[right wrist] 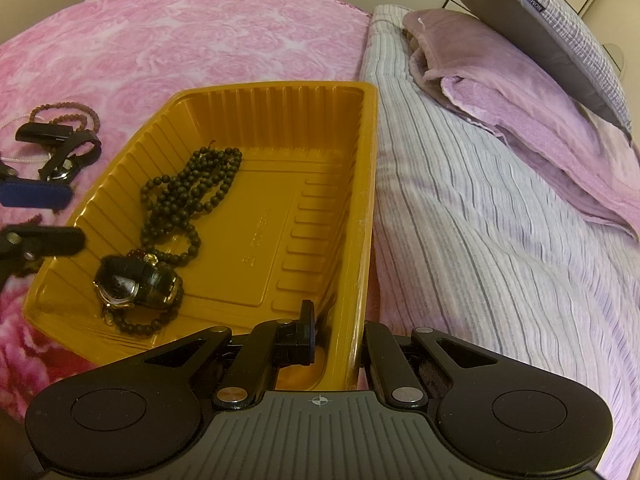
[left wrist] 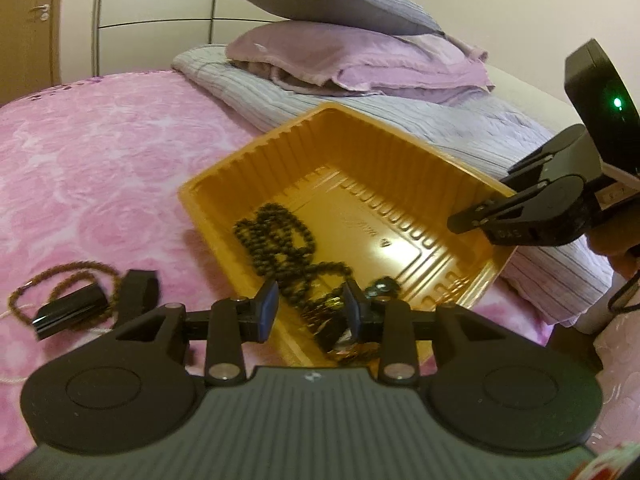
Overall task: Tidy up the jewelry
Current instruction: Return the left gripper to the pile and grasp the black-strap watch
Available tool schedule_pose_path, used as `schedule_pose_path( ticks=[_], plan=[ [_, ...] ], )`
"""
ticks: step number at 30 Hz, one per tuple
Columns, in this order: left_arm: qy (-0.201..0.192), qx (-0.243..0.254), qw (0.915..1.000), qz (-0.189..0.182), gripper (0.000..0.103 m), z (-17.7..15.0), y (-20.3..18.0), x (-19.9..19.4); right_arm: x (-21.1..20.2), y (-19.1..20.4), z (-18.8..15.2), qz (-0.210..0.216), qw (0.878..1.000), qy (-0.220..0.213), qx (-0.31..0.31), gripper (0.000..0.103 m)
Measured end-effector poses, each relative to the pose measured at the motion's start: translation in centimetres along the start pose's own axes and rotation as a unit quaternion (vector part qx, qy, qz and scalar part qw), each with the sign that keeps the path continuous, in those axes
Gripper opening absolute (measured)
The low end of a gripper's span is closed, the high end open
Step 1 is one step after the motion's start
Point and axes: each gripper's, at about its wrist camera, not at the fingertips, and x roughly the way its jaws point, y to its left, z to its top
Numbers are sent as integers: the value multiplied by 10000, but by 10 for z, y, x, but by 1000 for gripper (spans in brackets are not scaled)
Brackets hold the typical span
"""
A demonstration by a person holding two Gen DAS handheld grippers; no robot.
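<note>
Now, scene: I am working over a bed with a pink rose-patterned blanket (right wrist: 180,32), sorting jewelry into an orange plastic tray (right wrist: 280,92).
Right jaws: my right gripper (right wrist: 340,344) is clamping the tray's near rim, one finger inside the wall and one outside, jaws pinched narrow on the thin plastic, steadying it.
Left jaws: my left gripper (left wrist: 310,304) is hovering at the tray's near end, jaws standing partly apart and empty; the watch lies just beyond and below them, not between the pads as far as I can tell.
Tray contents: a long strand of dark beads (right wrist: 192,188) is lying heaped along the left side, and a gold-cased wristwatch with a dark band (right wrist: 132,280) is resting at the near corner, touching the beads.
Still outside: a brown bead bracelet (left wrist: 60,284), a black clip-like piece (left wrist: 68,312) and a black strap (left wrist: 138,292) are lying together on the blanket, left of the tray.
Key relation: those leftovers are lying to the left of my left jaws, well apart from my right ones, so the left hand is nearer. The black piece's long axis is running roughly crosswise to my fingers.
Likely next: I am judging a swing left to pick from that cluster.
</note>
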Motion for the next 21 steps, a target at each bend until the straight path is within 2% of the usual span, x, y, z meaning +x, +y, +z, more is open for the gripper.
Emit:
schedule_pose_path(
  ticks=[6,13,17,21],
  plan=[
    [18,-325,9987,388,32,-12,35,-18,1,-1,-1,-1,10000,-2,0,6],
    [21,-498,9930,1068,32,-25,87,-34,1,-1,-1,-5,10000,2,-6,6],
    [-26,-328,9902,1359,32,-25,113,-35,2,-1,-1,-6,10000,0,-12,5],
    [-4,119,9882,1527,36,-18,128,-25,2,0,-1,-11,10000,9,-8,6]
  ],
)
